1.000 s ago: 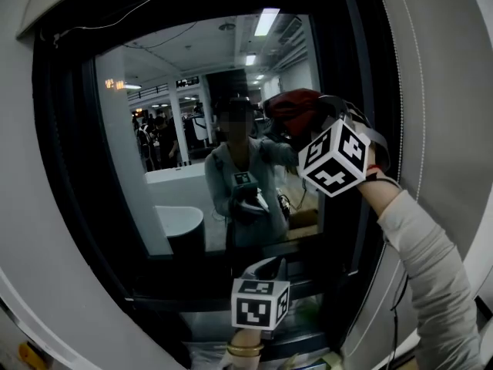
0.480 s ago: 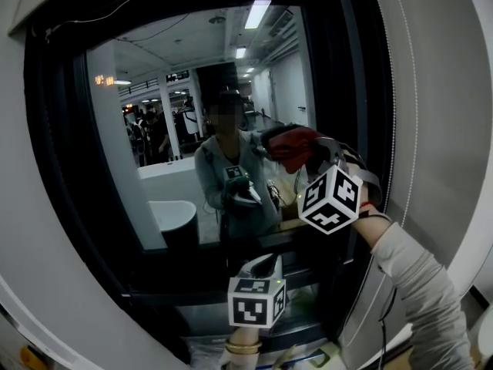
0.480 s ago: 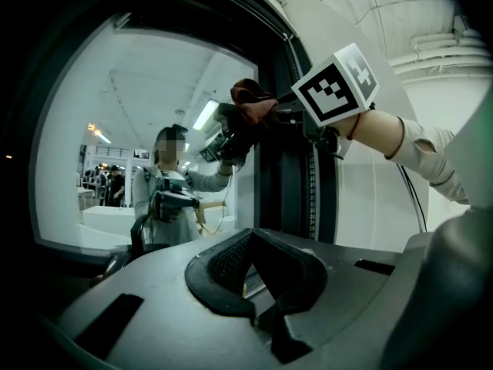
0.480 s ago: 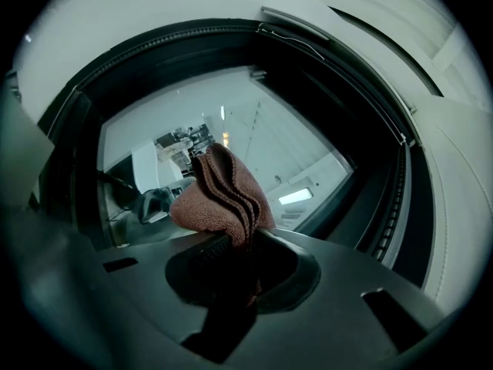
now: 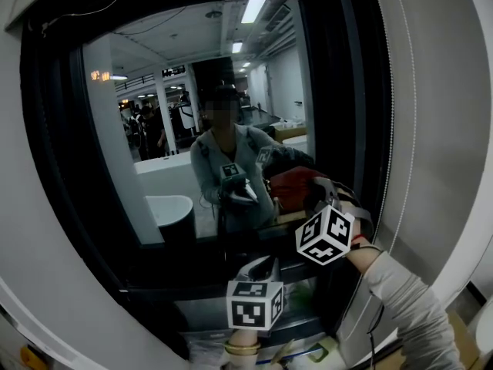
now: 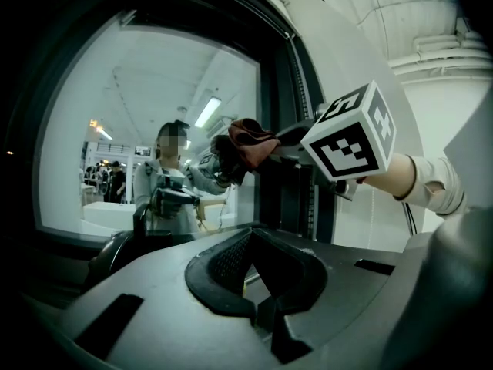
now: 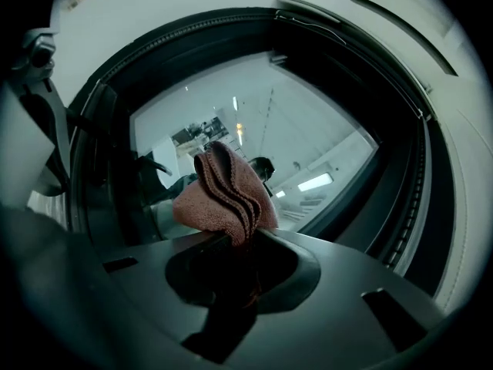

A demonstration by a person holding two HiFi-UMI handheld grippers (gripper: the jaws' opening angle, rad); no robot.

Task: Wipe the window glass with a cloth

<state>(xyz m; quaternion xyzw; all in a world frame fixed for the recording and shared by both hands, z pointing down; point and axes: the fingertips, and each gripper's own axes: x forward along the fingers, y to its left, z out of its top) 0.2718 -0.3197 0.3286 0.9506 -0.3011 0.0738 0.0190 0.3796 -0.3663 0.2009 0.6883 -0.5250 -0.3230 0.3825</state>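
Note:
The window glass (image 5: 177,91) is dark and mirrors a lit room and the person. A red-brown cloth (image 5: 296,185) is pressed against the glass's lower right part, and my right gripper (image 5: 308,199) is shut on it. In the right gripper view the folded cloth (image 7: 219,195) sticks up out of the jaws of the right gripper (image 7: 239,245), in front of the glass (image 7: 308,137). My left gripper (image 5: 258,268) hangs low at the centre, below the glass, shut and holding nothing. The left gripper view shows its own jaws (image 6: 258,272) bare, with the cloth (image 6: 245,146) up against the pane.
A thick black window frame (image 5: 358,91) surrounds the glass. A grey wall (image 5: 439,91) runs down the right side. The dark sill (image 5: 192,284) lies just under the pane, with greenish items near the bottom edge. A sleeved forearm (image 5: 400,307) reaches in from the lower right.
My right gripper has slid the cloth down the glass, from the upper right to the lower right. The left gripper has stayed low at the centre.

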